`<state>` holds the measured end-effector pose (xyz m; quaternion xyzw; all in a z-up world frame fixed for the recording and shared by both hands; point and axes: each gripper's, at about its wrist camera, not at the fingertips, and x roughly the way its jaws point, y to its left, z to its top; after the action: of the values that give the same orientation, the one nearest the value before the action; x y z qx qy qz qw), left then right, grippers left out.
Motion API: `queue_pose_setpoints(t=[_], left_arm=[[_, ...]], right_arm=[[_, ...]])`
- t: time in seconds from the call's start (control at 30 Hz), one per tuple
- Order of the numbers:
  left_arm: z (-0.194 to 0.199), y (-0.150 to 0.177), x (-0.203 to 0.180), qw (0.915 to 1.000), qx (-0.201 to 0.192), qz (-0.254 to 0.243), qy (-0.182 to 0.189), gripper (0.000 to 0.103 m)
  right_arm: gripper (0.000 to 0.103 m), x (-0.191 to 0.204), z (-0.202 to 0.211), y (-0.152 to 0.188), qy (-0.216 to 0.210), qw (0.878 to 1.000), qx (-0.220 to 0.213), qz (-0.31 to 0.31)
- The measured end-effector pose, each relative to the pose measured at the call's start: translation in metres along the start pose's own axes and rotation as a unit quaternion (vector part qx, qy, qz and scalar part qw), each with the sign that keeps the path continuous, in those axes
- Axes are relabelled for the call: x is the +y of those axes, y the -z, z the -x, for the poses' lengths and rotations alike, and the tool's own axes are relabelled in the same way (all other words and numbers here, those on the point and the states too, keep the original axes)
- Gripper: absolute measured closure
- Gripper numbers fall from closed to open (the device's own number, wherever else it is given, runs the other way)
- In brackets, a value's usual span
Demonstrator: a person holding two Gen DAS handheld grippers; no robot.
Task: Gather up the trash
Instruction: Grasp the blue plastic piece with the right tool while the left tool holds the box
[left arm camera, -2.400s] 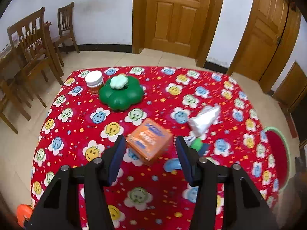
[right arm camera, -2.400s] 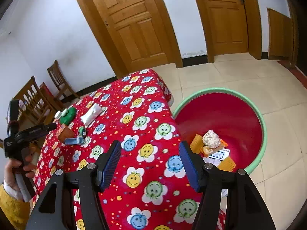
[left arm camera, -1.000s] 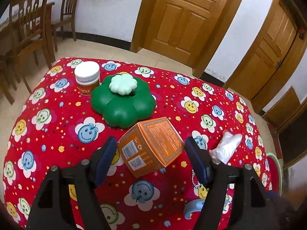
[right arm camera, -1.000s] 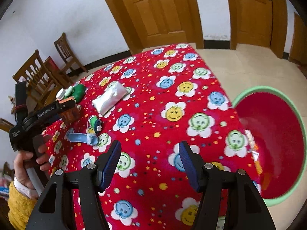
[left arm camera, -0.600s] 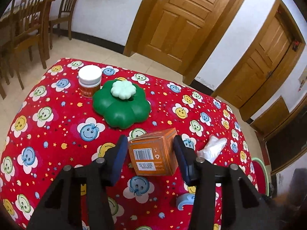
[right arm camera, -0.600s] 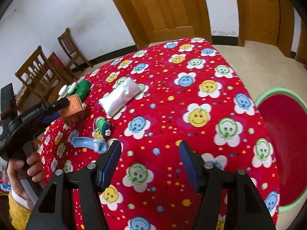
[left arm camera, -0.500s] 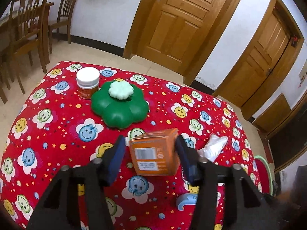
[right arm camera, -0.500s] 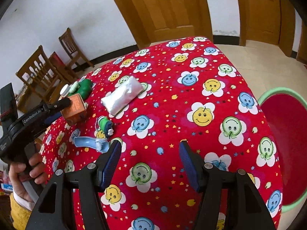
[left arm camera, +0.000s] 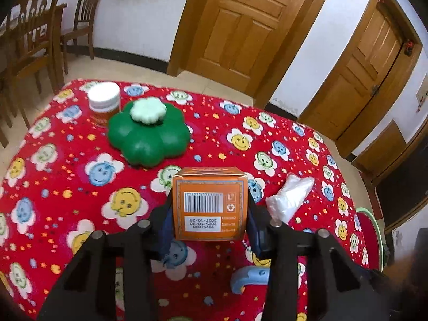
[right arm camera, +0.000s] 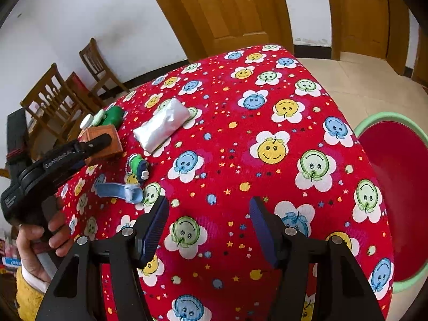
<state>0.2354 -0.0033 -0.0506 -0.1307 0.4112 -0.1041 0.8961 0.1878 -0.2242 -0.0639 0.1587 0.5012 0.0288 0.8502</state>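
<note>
Table (left arm camera: pixel 67 160) w/ red cloth printed in smiley flowers fills both views. Only the right wrist view shows the basin (right arm camera: pixel 374 123) well: round, red inside, pale green rim, on the floor beside the table; left view catches just a sliver of it (left arm camera: pixel 370 219). Right view also shows the person's hand (right arm camera: pixel 40 235) on the left gripper's handle, yellow sleeve below.

Left view alone shows the green flower-shaped container (left arm camera: pixel 148 133), glossy plastic w/ pale flower knob, and a white-lidded jar (left arm camera: pixel 103 101) just behind it.

Left gripper (left arm camera: pixel 208 219): jaws have just been closing, pads now pressed on both sides of the orange box (left arm camera: pixel 209 203), a cardboard cube, barcode face toward cam, near the table's left side. Right view sees same box (right arm camera: pixel 103 141) from the side.

Right gripper (right arm camera: pixel 208 230): jaws apart, nothing btwn them, over the cloth.

White crinkly bag (right arm camera: pixel 161 124) lies flat mid-table. Blue curved plastic piece (right arm camera: pixel 120 190) and small green keychain toy (right arm camera: pixel 137 165) sit near it, apart.
</note>
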Motion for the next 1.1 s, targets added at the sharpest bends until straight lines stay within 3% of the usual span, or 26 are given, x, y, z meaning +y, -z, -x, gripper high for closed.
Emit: queue_pose_setpoints(t=[0.37, 0.53, 0.77, 0.83, 1.1], left_arm=[[0.051, 0.019, 0.026, 0.9988, -0.007, 0.026, -0.041, 0.058], [0.069, 0.030, 0.033, 0.9974, -0.019, 0.029, -0.064, 0.058], [0.079, 0.040, 0.038, 0.9971, -0.021, 0.041, -0.061, 0.058], [0.080, 0.042, 0.037, 0.9969, -0.020, 0.044, -0.063, 0.058], [0.089, 0.048, 0.027, 0.9970, -0.019, 0.037, -0.065, 0.058]], right_arm=[[0.041, 0.036, -0.019, 0.000, -0.039, 0.999, 0.005, 0.027], [0.060, 0.052, -0.034, -0.005, -0.044, 0.998, 0.002, 0.040], [0.063, 0.070, -0.043, -0.003, -0.040, 0.997, -0.007, 0.061], [0.078, 0.074, -0.044, -0.001, -0.032, 0.997, -0.011, 0.071], [0.084, 0.074, -0.033, 0.008, -0.046, 0.996, -0.022, 0.077]])
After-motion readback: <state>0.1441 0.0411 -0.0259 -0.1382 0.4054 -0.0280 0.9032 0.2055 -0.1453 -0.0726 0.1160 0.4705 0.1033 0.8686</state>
